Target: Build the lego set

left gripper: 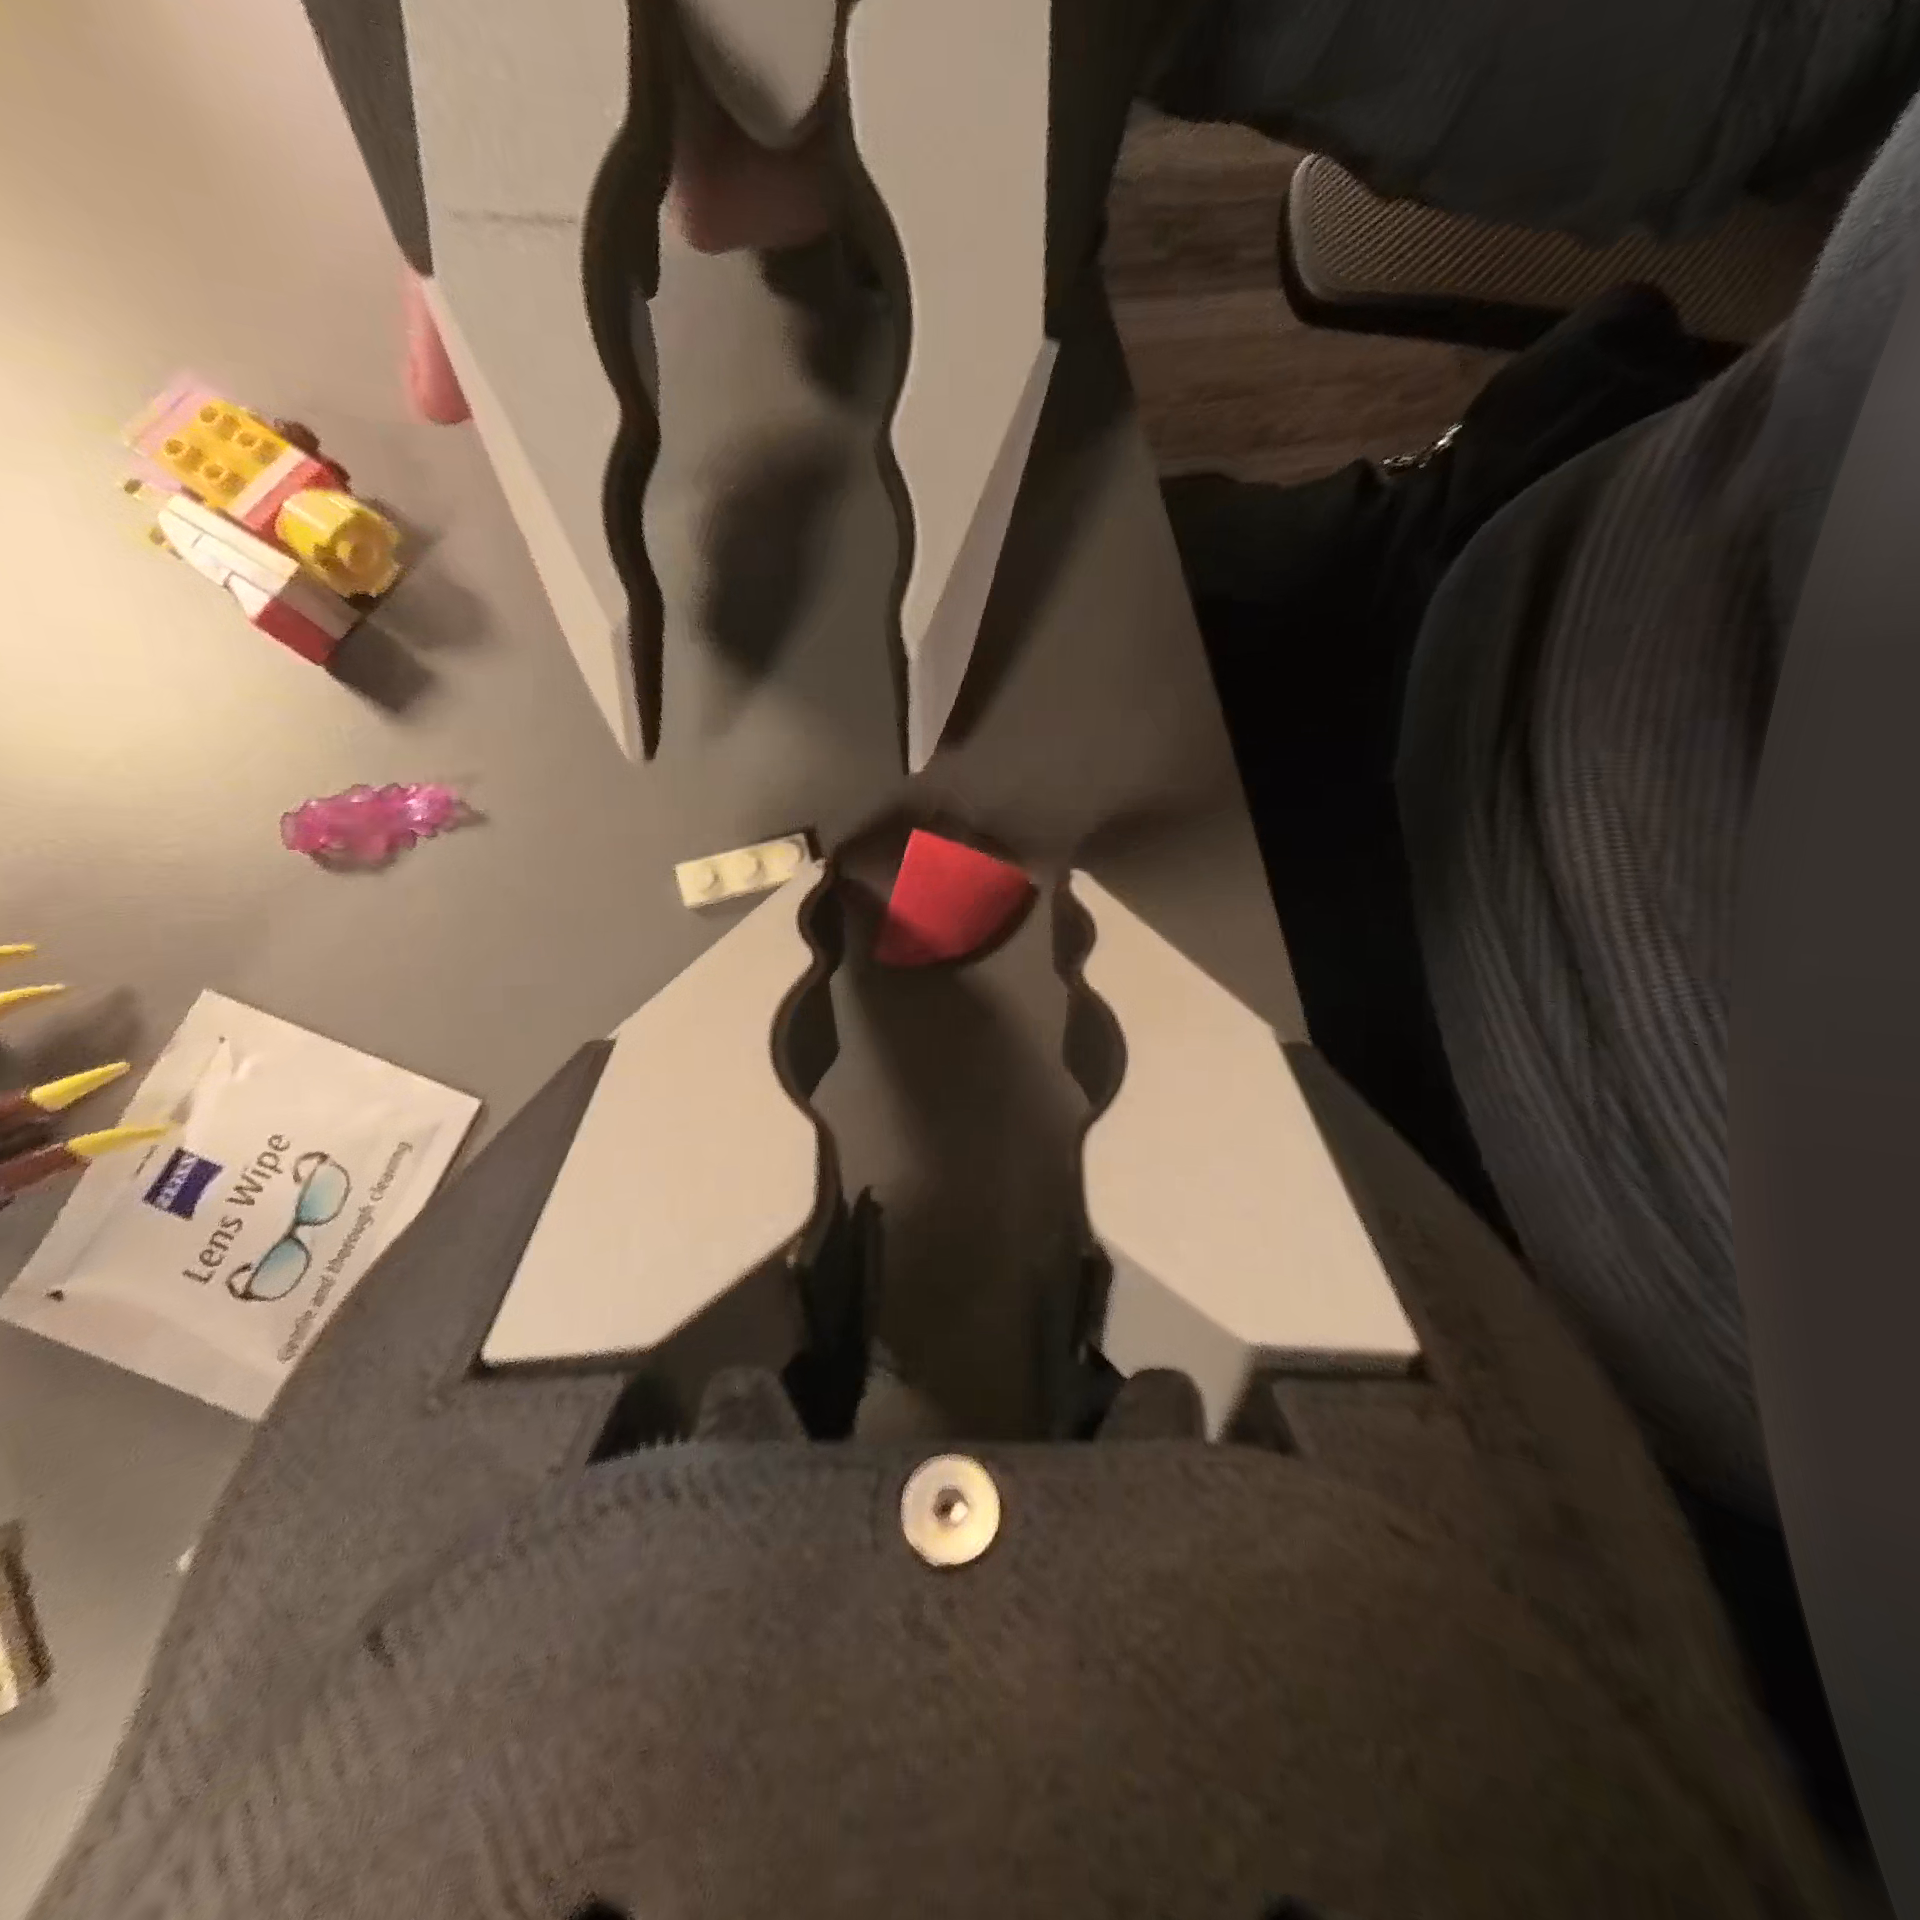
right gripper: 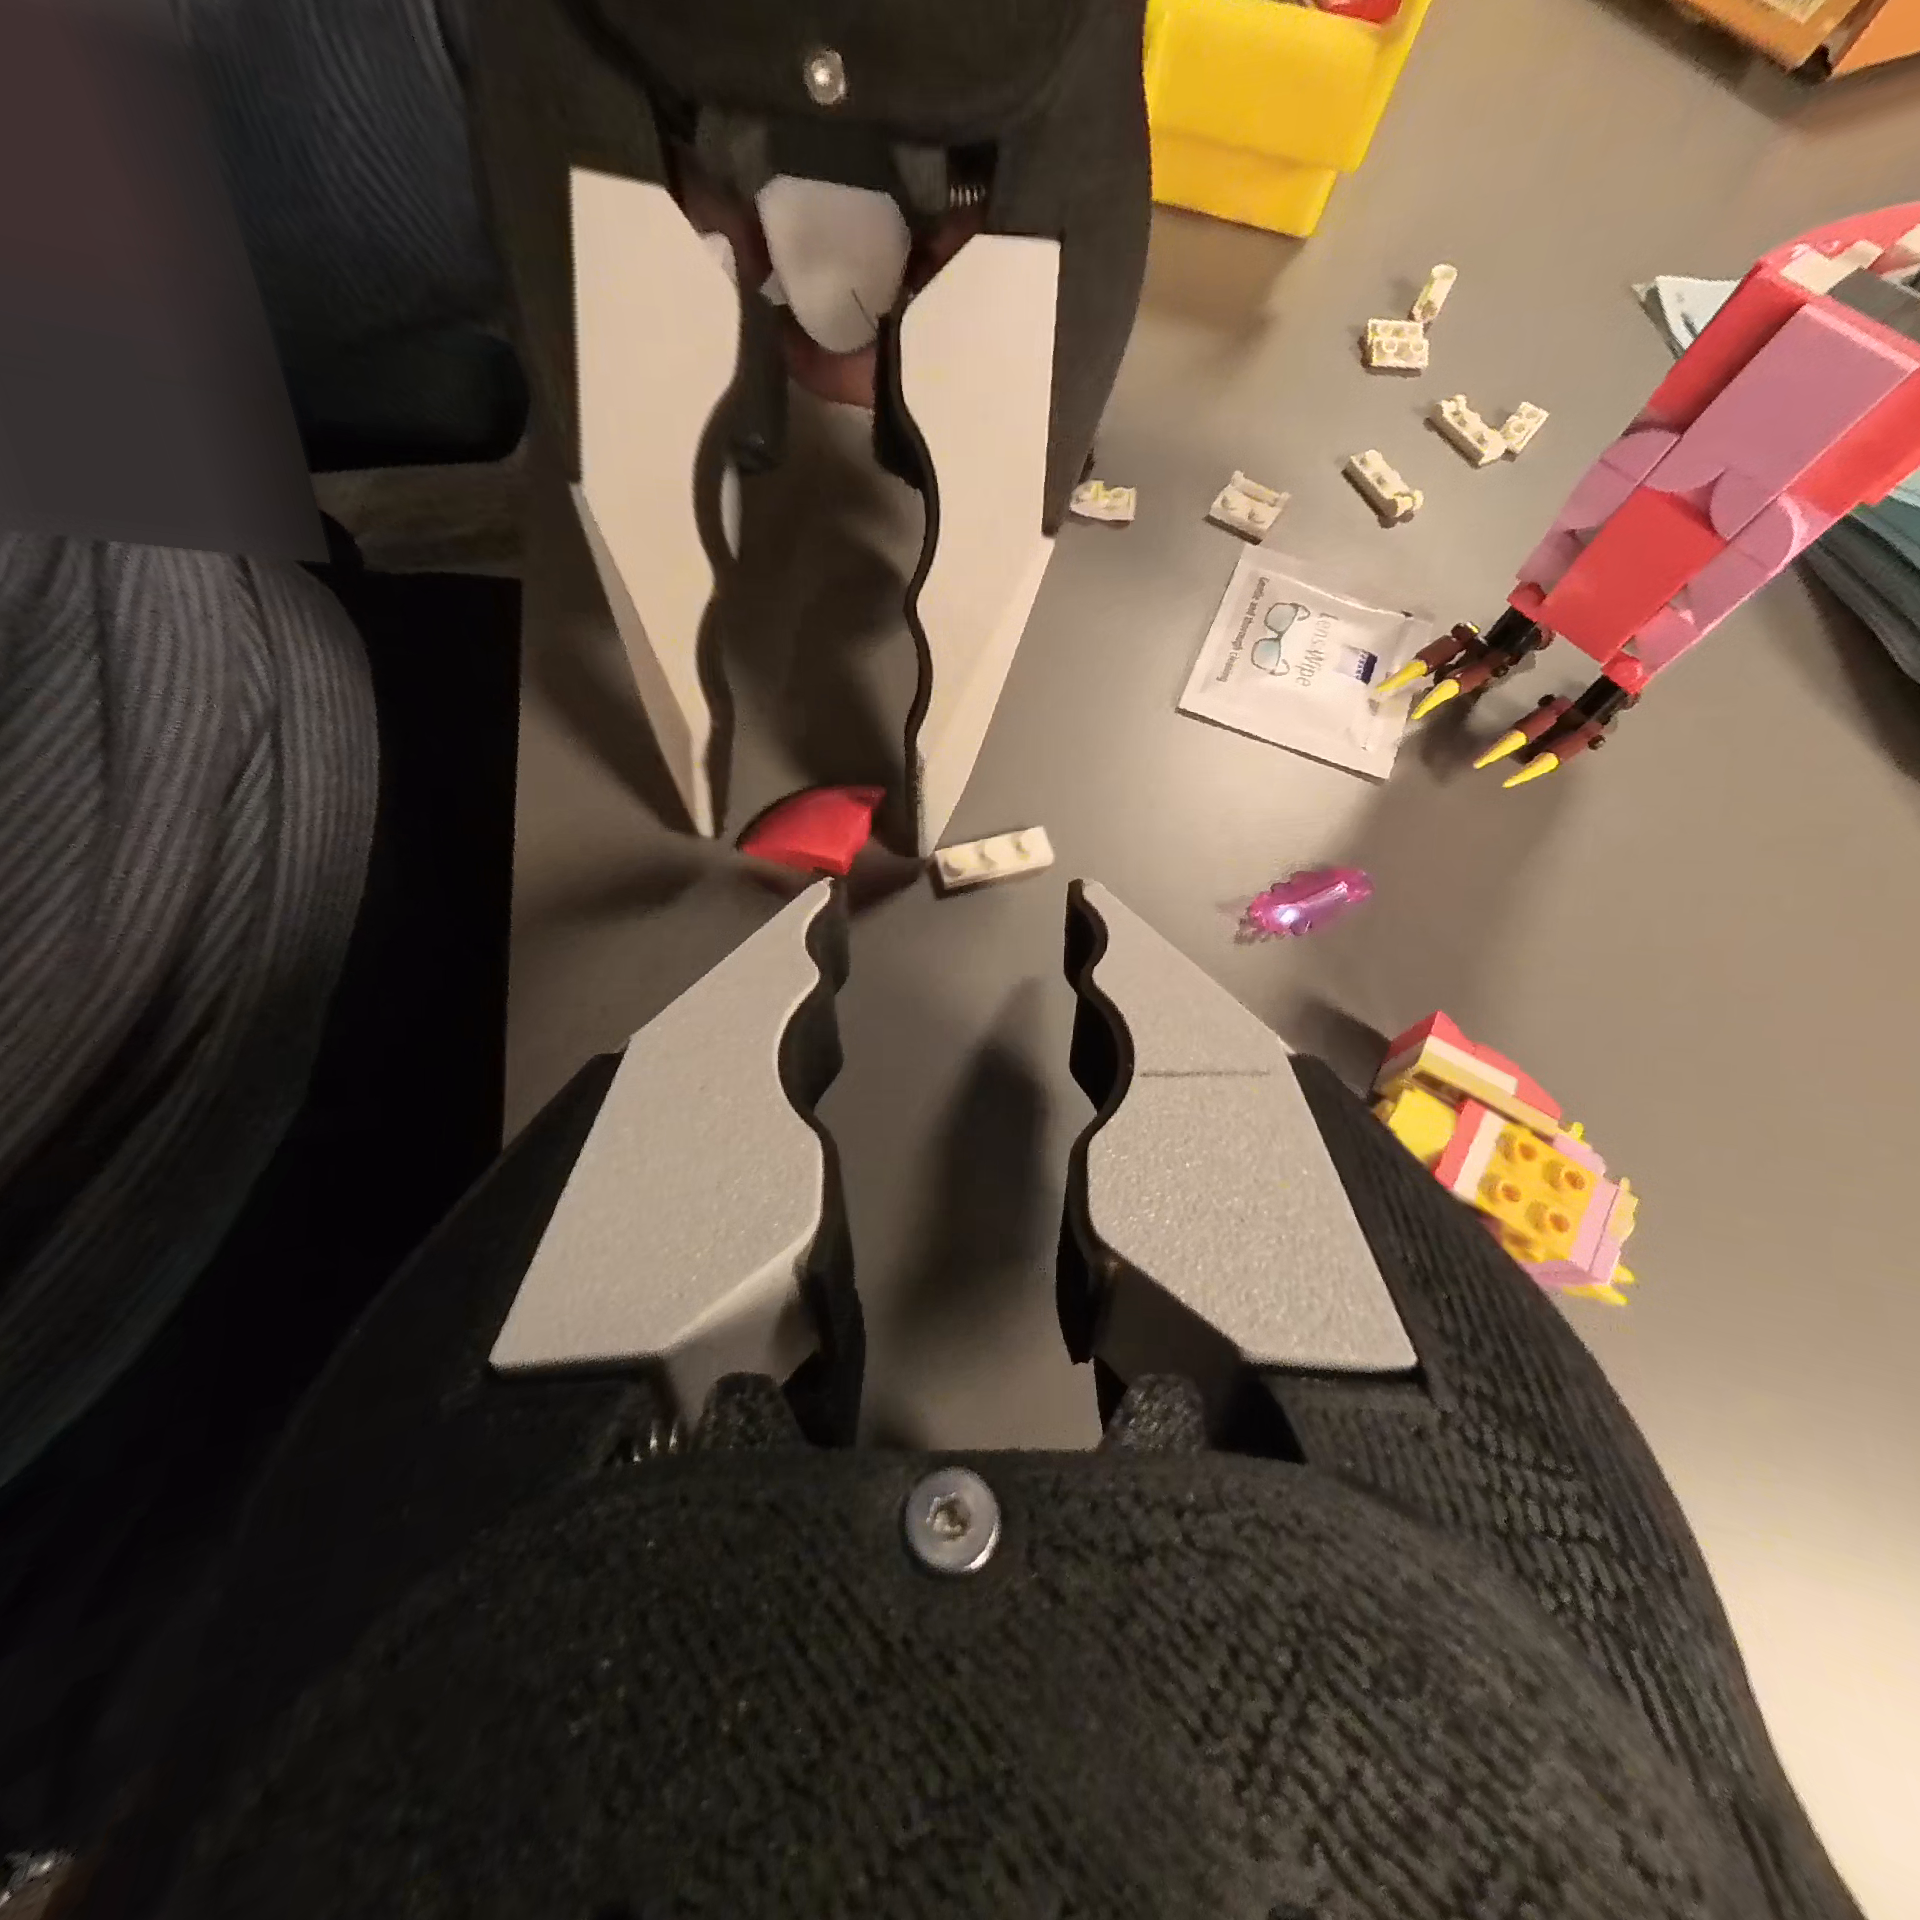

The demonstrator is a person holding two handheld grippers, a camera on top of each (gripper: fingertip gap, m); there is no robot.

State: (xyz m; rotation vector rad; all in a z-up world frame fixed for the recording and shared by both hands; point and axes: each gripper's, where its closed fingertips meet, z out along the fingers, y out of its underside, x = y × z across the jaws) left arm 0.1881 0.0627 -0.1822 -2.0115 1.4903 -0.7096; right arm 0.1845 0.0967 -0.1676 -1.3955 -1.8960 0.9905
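Note:
A small red curved brick (left gripper: 948, 906) lies on the grey table (left gripper: 540, 727), between the fingertips of my left gripper (left gripper: 945, 883). The jaws stand open, with a gap between each pad and the brick. The right wrist view shows the same brick (right gripper: 812, 826) loose between the left gripper's tips (right gripper: 810, 833). My right gripper (right gripper: 954, 891) is open and empty, facing the left one tip to tip; it comes in from above in the left wrist view (left gripper: 777, 756). A white flat brick (left gripper: 746, 871) lies just beside the red one, also visible in the right wrist view (right gripper: 992, 857).
On the table are a clear pink piece (right gripper: 1309, 899), a white wipe sachet (right gripper: 1299, 665), a small yellow, red and white build (right gripper: 1507, 1153), a large red and lilac model with yellow claws (right gripper: 1714, 499), several small white pieces (right gripper: 1382, 478) and a yellow container (right gripper: 1268, 104). A person's striped lap (right gripper: 156, 831) is at the table edge. Both grippers' tips are close together, under 4 cm apart. It is some 5 cm from my right tips to the clear pink piece (right gripper: 1309, 899). My left wrist view (left gripper: 363, 818) looks at it from another angle.

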